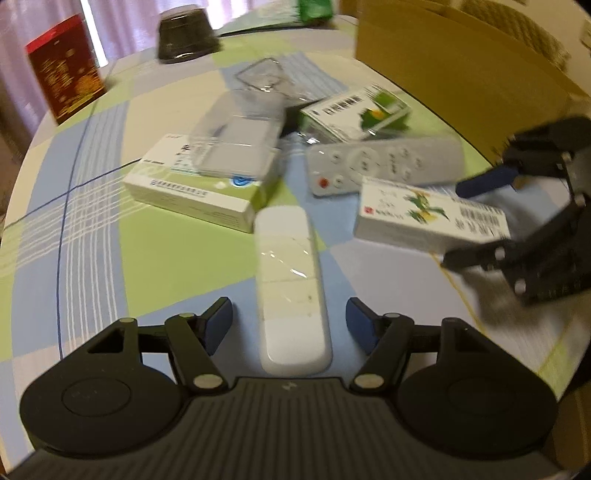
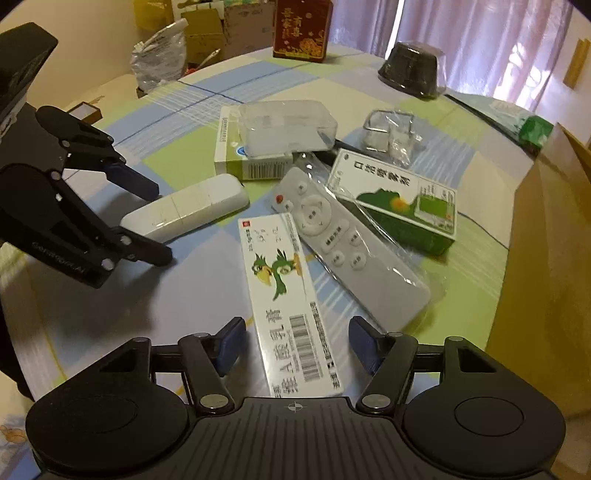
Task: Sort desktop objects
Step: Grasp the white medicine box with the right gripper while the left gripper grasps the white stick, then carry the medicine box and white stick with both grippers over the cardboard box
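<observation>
A white remote (image 1: 291, 295) lies lengthwise between the fingers of my left gripper (image 1: 290, 328), which is open and straddles its near end with gaps on both sides. A long white box with a green bird picture (image 2: 288, 295) lies between the fingers of my right gripper (image 2: 295, 341), also open. The left wrist view shows the right gripper (image 1: 454, 225) around the end of that bird box (image 1: 424, 210). The right wrist view shows the left gripper (image 2: 159, 221) around the end of the white remote (image 2: 184, 210).
A wrapped grey remote (image 2: 340, 251), a green box (image 2: 399, 206), and a white-green box (image 2: 251, 162) with a clear plastic case (image 2: 288, 125) on it crowd the middle. Behind stand a red box (image 2: 301, 27) and a dark tub (image 2: 412, 70). A cardboard box (image 2: 546, 258) walls the right.
</observation>
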`<act>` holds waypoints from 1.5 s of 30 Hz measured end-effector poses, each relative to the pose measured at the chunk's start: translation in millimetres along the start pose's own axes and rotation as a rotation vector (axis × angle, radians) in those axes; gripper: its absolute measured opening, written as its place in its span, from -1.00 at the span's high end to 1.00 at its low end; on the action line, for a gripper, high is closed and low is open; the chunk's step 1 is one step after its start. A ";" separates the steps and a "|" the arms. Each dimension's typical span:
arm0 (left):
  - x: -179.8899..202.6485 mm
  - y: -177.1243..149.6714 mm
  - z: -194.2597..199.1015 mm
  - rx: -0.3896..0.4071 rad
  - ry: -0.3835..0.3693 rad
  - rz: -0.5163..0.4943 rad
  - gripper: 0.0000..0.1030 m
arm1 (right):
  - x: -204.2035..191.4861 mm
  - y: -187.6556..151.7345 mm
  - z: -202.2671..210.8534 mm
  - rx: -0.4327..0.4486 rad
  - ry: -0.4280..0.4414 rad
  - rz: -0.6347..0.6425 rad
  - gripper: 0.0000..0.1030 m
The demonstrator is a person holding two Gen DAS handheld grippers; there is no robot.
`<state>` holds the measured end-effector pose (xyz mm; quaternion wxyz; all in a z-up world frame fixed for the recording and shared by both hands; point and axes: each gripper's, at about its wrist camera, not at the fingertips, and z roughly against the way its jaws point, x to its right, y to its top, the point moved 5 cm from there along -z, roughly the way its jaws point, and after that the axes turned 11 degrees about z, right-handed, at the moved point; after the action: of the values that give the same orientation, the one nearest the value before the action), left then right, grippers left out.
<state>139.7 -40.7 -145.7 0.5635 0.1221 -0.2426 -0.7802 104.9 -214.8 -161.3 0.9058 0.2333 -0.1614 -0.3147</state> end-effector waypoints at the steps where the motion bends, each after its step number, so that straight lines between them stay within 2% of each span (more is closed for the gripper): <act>1: -0.9 1.1 0.9 0.004 0.002 0.008 -0.16 | 0.6 0.2 -1.8 0.001 0.004 0.004 -0.26; 6: -0.3 4.8 0.2 0.009 0.004 0.013 0.01 | 0.3 1.6 -6.9 0.010 0.024 0.044 -0.26; 13: -1.2 4.0 -1.2 0.011 0.008 0.029 0.13 | -1.7 2.6 -8.0 -0.007 0.040 0.053 -0.25; 14: -1.3 3.7 -0.7 0.011 0.010 0.036 0.23 | -2.3 2.4 -7.6 -0.009 0.044 0.047 -0.20; 15: -0.6 3.1 0.6 0.010 0.014 0.042 0.31 | -2.9 2.3 -7.1 -0.011 0.047 0.041 0.14; 16: 0.3 2.5 1.5 0.005 0.020 0.045 0.31 | -3.3 2.1 -6.0 -0.015 0.048 0.030 0.25; 21: 3.5 -2.8 8.2 -0.008 0.048 0.054 0.32 | -6.2 -0.2 4.7 -0.015 0.027 -0.019 0.27; 28: 7.0 -12.9 31.2 -0.001 0.044 0.067 0.33 | -3.9 -2.4 31.9 0.021 0.000 -0.095 0.28; 37: 14.0 -14.3 54.5 0.022 0.047 0.055 0.33 | -3.1 -5.1 57.2 0.052 -0.023 -0.132 0.28; 45: 14.3 -29.0 37.7 -0.037 0.049 0.057 0.32 | -8.3 -13.5 51.8 0.031 -0.016 -0.137 0.27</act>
<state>93.6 -37.9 -127.3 0.5934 0.1239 -0.2174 -0.7650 69.3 -235.4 -126.2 0.8771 0.2552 -0.1571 -0.3753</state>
